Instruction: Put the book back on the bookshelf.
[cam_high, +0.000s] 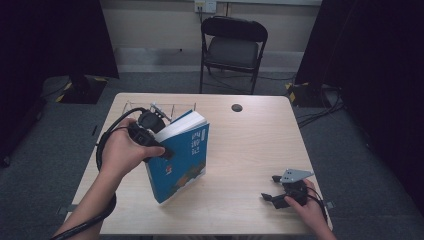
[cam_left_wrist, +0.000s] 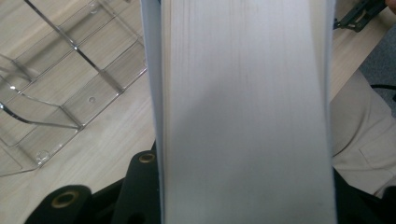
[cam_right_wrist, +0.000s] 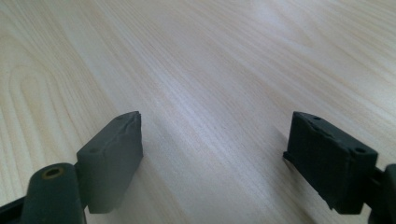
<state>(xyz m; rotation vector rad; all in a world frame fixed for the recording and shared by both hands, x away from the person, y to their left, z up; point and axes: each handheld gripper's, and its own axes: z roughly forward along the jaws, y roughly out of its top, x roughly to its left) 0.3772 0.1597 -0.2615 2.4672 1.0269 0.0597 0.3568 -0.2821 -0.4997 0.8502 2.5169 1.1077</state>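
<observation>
Book: white page edge, close up, between the black jaws (clamped, it seems).
Rack: clear, on the table, left of book.
Other gripper: top right, far off.
Trouser leg: right edge.

Left tool tips hidden behind book pages, rack cut off at frame edge

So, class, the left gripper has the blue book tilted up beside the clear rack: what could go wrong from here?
1. The book is held at one edge by the left gripper; it might slip or swing.
2. Its lower corner is close to the table, so it could catch there.
3. The clear rack looks light; a nudge might shift it, and the open right gripper rests far away.
</observation>
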